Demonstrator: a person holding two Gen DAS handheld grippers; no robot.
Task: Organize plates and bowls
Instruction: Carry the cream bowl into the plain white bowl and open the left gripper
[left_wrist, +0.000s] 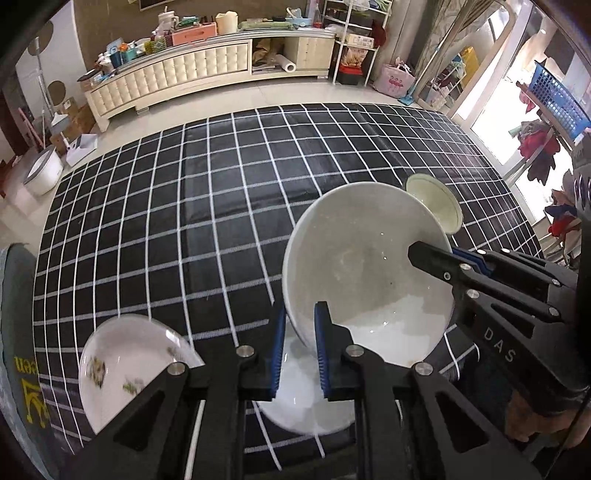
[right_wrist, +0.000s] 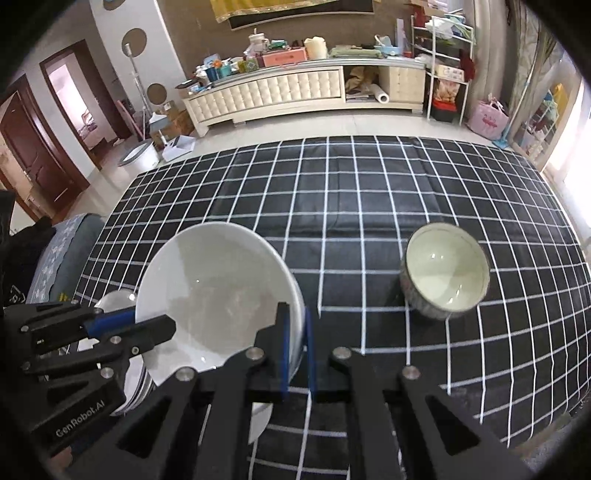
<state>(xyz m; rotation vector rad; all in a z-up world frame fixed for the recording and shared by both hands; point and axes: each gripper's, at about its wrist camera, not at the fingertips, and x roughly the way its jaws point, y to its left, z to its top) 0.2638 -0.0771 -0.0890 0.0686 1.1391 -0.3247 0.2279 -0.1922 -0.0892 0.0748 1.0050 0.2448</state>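
Because the large white bowl (left_wrist: 369, 273) is pinched only by its thin rim at two opposite points and is tilted steeply, a slip is judged the chief risk: glazed ceramic could slide out between the pads if either grip were eased unevenly, and the bowl would then drop onto the white plate (left_wrist: 306, 402) seen beneath it at the lower centre of the left wrist view, with chipping likely. A twist between the two tools could also lever the rim free. The left gripper (left_wrist: 300, 350) is seen nearly closed, its blue pads clamped on the bowl's near rim at the lower middle of that frame. The right gripper (right_wrist: 295, 350) is likewise drawn close together on the opposite rim, at the lower centre of the right wrist view. The bowl appears held clear of the checked tablecloth (right_wrist: 351, 206). A small patterned bowl (right_wrist: 445, 273) stands apart at the right, and a flowered plate (left_wrist: 129, 365) lies at the lower left.
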